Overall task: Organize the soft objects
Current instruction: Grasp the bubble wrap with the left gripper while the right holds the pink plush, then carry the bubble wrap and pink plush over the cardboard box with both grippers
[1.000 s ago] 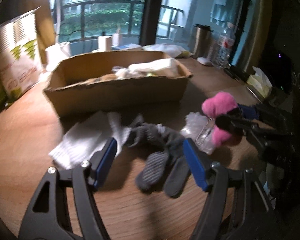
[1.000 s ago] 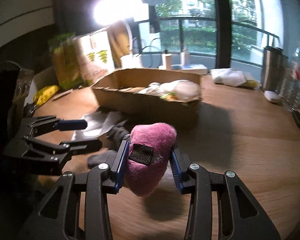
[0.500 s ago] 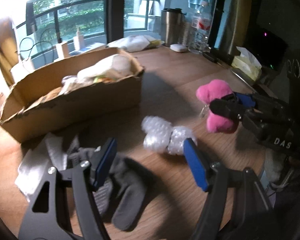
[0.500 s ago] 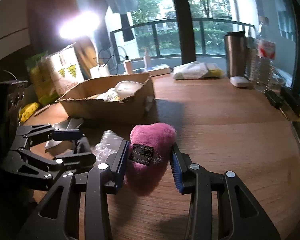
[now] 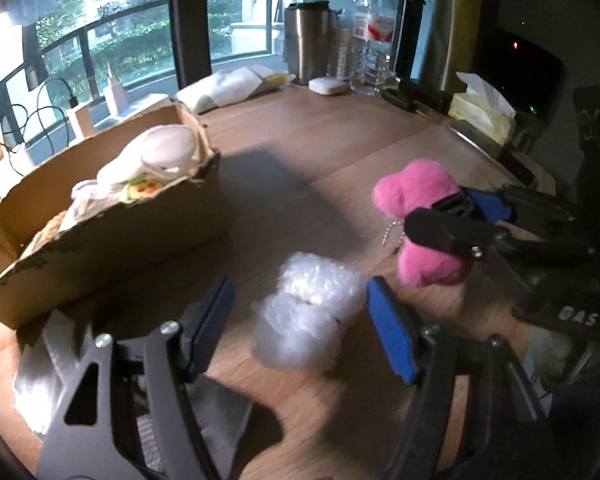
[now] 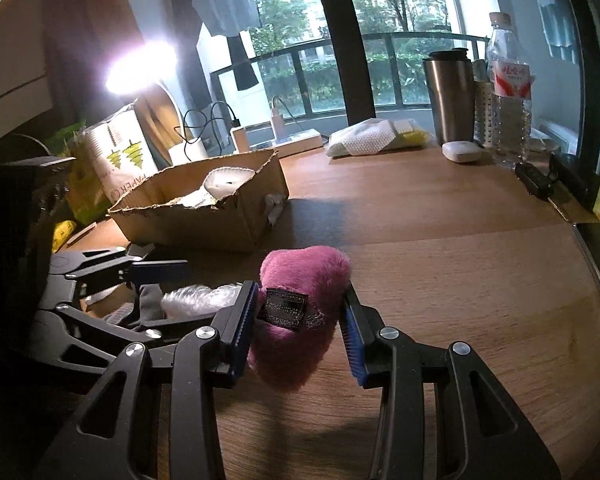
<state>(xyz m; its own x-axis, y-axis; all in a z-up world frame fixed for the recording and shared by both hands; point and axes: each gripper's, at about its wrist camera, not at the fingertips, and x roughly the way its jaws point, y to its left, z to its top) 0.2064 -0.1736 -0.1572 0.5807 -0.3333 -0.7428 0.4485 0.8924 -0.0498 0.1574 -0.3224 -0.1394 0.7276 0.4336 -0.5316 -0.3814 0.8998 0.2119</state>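
My right gripper (image 6: 300,328) is shut on a pink plush toy (image 6: 300,312) and holds it above the wooden table; it also shows in the left wrist view (image 5: 416,188). My left gripper (image 5: 300,328) is open, its jaws on either side of a bubble-wrap bundle (image 5: 308,316) that lies on the table. The bundle also shows in the right wrist view (image 6: 196,300). A cardboard box (image 5: 112,236) with white soft items inside stands at the left. Grey socks (image 5: 220,412) lie under the left gripper.
A white cloth (image 5: 40,368) lies left of the socks. A steel tumbler (image 6: 448,96), a water bottle (image 6: 508,100), a tissue box (image 5: 480,108) and a folded white cloth (image 6: 376,136) stand at the table's far side. A paper bag (image 6: 120,156) stands behind the box.
My left gripper has swung right, from over the grey socks to around the bubble-wrap bundle. My right gripper still holds the pink plush and has turned right, away from the box.
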